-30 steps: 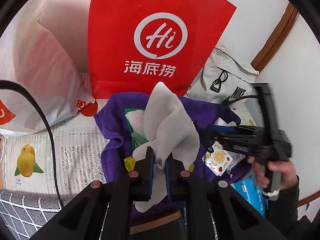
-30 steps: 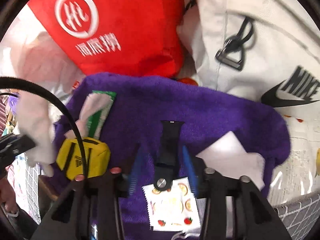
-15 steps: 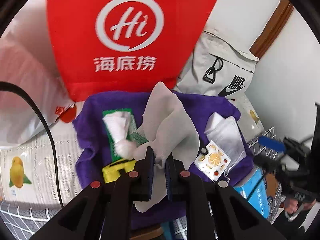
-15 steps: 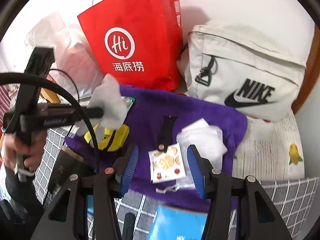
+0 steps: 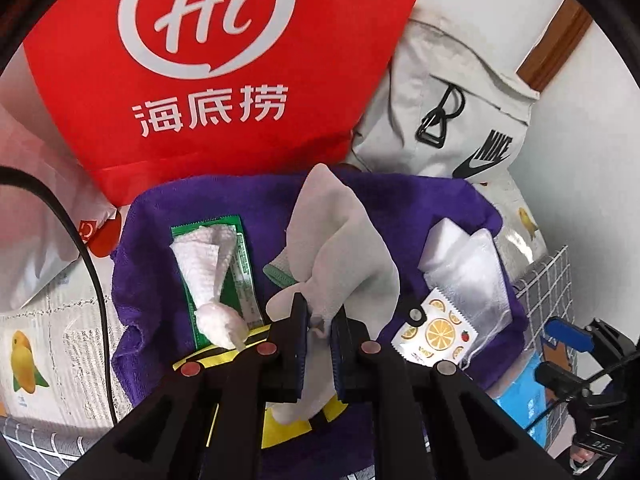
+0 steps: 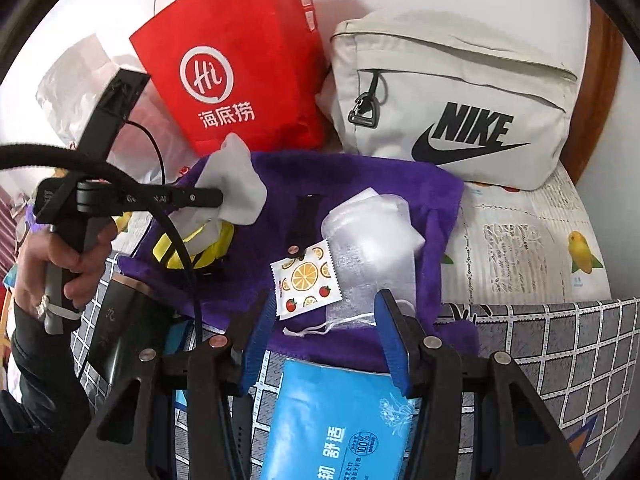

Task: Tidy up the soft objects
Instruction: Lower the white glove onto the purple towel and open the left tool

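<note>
A grey cloth [image 5: 340, 240] hangs crumpled from my left gripper [image 5: 320, 308], which is shut on it above a purple towel [image 5: 420, 200]. In the right wrist view the same cloth [image 6: 236, 188] dangles over a yellow pouch [image 6: 200, 244]. On the towel lie a white tissue [image 5: 208, 264] on a green packet [image 5: 244, 264], a fruit-print sachet [image 6: 306, 278] and a mesh bag [image 6: 372, 240]. My right gripper [image 6: 326, 300] is open and holds nothing, raised over the towel's near edge.
A red paper bag [image 6: 248, 60] and a pale Nike bag [image 6: 440, 92] stand behind the towel. A blue tissue pack [image 6: 340, 420] lies under my right gripper. A dark box [image 6: 116, 320] sits at the left, and a black strap [image 6: 304, 216] is on the towel.
My right gripper has drawn back and up from the towel, its jaws a little wider. My left gripper has shifted sideways over the towel, still shut on the grey cloth.
</note>
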### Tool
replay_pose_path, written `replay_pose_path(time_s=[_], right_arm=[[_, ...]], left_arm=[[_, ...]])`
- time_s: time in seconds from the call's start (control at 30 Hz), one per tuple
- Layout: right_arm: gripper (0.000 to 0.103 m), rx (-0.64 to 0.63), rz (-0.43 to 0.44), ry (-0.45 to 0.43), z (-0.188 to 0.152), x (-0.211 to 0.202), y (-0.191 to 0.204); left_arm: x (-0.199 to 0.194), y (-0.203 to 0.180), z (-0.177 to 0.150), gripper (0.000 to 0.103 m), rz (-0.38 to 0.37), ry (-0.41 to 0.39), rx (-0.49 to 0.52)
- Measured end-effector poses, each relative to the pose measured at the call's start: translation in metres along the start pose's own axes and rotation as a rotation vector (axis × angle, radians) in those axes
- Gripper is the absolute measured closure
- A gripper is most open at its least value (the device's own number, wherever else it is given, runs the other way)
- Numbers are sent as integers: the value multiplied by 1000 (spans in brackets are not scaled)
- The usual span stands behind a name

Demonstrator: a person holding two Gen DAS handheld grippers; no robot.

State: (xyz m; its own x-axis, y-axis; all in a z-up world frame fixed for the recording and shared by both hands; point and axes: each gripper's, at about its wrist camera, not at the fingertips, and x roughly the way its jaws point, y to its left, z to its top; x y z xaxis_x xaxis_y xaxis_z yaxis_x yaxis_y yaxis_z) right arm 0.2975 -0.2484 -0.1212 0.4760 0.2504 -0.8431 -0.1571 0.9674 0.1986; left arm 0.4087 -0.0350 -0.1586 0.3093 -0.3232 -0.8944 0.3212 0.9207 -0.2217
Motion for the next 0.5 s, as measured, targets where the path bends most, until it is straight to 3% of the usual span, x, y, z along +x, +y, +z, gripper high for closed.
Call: replay_pose_path(time_s=[0.23,0.5], right_arm=[[52,72,17,16,-1,6,-12],[52,58,23,4,-3,1,-7]], left_arm=[[12,-3,5,91,31,21,-5],[9,-4,7,76,66,43,-14]])
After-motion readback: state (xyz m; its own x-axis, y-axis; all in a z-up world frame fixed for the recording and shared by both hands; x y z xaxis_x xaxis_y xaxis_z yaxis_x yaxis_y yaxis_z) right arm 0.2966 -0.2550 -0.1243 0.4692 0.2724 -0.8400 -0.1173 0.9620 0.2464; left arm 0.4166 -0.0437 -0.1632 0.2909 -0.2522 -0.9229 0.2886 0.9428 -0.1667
